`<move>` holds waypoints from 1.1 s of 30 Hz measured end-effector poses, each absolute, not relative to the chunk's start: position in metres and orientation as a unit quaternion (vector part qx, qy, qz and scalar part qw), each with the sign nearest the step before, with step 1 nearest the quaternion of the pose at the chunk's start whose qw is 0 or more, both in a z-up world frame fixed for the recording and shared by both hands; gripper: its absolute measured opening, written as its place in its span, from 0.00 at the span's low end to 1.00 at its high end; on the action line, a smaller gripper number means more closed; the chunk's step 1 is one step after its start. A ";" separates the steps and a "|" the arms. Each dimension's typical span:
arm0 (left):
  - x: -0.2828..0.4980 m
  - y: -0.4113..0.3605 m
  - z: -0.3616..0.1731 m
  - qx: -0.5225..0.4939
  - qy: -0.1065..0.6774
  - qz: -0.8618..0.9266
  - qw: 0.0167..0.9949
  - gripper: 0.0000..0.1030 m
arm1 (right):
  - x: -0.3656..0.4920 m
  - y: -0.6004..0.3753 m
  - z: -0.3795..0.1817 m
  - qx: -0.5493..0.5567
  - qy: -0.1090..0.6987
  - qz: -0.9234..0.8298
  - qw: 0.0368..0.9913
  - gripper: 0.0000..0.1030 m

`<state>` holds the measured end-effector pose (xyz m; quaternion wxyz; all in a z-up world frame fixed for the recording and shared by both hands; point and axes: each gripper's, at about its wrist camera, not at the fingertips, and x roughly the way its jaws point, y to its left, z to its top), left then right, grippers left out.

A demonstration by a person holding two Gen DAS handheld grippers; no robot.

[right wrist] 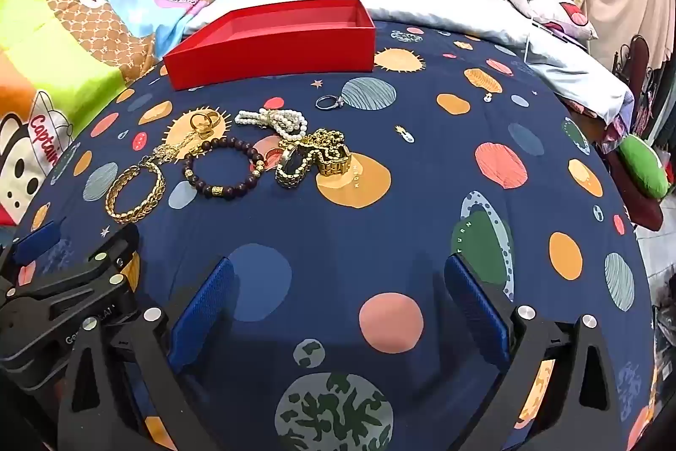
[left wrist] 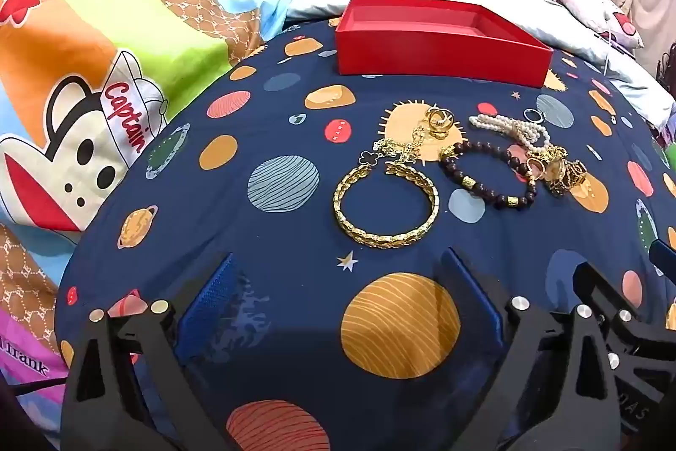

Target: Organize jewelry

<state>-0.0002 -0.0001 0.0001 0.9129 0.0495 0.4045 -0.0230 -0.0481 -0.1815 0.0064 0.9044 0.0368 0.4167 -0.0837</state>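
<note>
Shallow red cardboard box [left wrist: 439,41], open and empty, at the far side of a navy planet-print bedspread [left wrist: 274,138]; in front of the box, loose jewelry in a row: gold woven bangle [left wrist: 385,202] nearest the left, dark brown beaded bracelet [left wrist: 486,172] just beside it, white pearl strand [left wrist: 511,125] and a tangled heap of gold chains [right wrist: 314,159] further right; thin silver ring [right wrist: 329,101] between heap and box. Left gripper [left wrist: 338,307] and right gripper [right wrist: 338,307] hovering well short of the box, jaws wide apart, nothing between them.
</note>
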 end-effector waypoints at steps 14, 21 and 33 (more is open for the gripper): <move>0.000 0.007 0.000 0.051 0.402 -0.027 0.914 0.87 | -0.048 -0.177 0.005 0.038 0.418 -0.084 0.904 0.95; 0.002 0.004 0.003 0.054 0.401 -0.025 0.914 0.87 | -0.050 -0.179 0.007 0.037 0.415 -0.084 0.905 0.95; -0.001 0.000 0.003 0.054 0.400 -0.023 0.915 0.87 | -0.050 -0.179 0.007 0.037 0.414 -0.084 0.906 0.95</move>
